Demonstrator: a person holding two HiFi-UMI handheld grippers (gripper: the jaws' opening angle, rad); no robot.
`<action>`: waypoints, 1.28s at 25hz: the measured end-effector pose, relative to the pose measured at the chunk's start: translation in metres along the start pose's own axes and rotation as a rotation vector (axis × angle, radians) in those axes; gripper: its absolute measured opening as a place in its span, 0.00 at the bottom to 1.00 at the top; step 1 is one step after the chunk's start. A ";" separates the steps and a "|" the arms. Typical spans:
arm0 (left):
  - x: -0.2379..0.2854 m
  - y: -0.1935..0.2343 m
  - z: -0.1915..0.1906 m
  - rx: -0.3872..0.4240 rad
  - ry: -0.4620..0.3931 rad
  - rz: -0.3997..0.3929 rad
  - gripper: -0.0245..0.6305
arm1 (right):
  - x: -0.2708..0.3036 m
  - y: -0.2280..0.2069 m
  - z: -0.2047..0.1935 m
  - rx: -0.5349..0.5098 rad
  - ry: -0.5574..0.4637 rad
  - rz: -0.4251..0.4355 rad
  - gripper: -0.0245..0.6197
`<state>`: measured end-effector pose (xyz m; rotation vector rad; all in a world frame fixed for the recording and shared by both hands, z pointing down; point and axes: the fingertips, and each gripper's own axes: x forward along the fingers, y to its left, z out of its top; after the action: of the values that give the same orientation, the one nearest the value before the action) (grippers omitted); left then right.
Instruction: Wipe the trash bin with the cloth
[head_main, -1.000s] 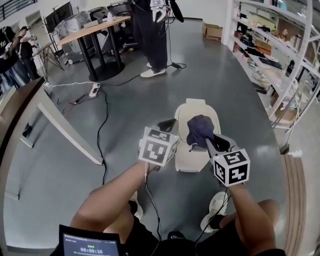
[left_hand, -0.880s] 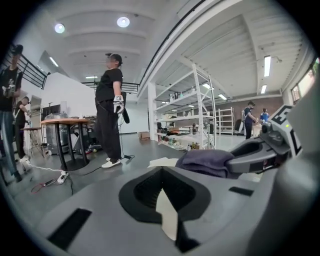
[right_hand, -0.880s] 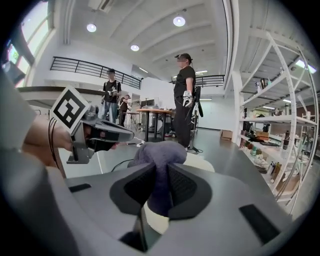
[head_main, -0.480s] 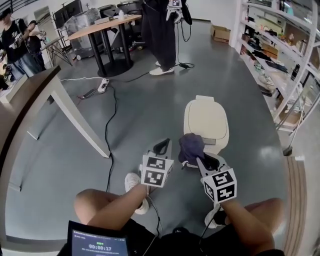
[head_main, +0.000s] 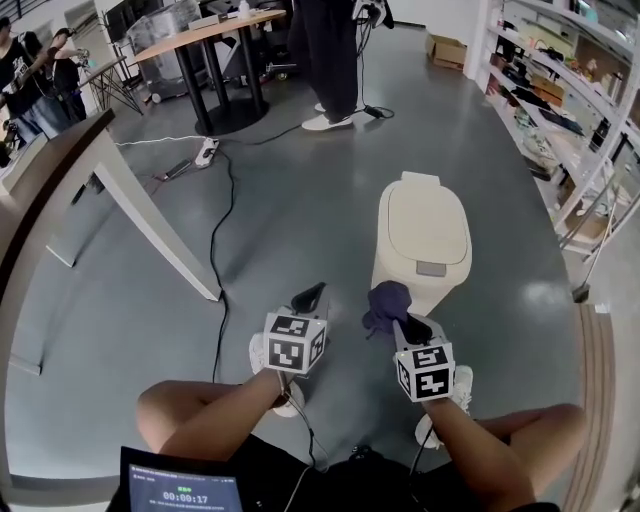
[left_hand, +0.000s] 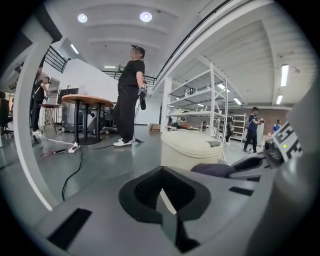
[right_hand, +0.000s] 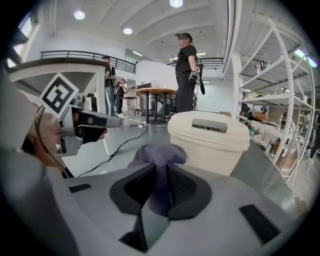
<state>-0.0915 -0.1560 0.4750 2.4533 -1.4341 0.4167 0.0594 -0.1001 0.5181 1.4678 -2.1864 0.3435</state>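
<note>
The person is holding both grippers low over the grey floor, side by side. The right gripper is clamping its jaws on a dark purple cloth. The cloth is bunching up above the black pads and is hanging down between them. The cloth is staying just beside the near side of the trash bin; whether it is touching the bin is not clear.

The trash bin is standing upright on the floor, a little to the right of the middle and beyond the grippers. It is cream-coloured, its lid is lying closed, and a small grey tab is sitting at the near edge of the lid.

The left gripper is holding nothing. Its jaws are meeting at the tips, with only a thin slit showing lower between the pads. It is pointing at the floor to the left of the bin, apart from it.

On the far side, a standing person in dark clothes and white shoes is staying beside a round wooden table. A black cable is running over the floor from a white power strip toward the near side. A white shelving rack is filling the right side, and a cardboard box is lying on the far floor.
</note>
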 end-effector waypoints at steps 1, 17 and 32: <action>0.001 0.001 -0.001 0.003 0.004 0.000 0.04 | 0.003 -0.004 0.004 0.009 -0.007 -0.010 0.15; 0.030 -0.014 -0.010 -0.021 0.036 -0.037 0.04 | 0.031 -0.034 0.019 0.136 -0.075 -0.128 0.15; 0.049 -0.046 -0.006 0.049 0.071 -0.106 0.04 | 0.006 -0.106 -0.017 0.216 -0.043 -0.238 0.15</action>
<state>-0.0288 -0.1706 0.4949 2.5123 -1.2738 0.5156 0.1588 -0.1391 0.5294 1.8467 -2.0283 0.4808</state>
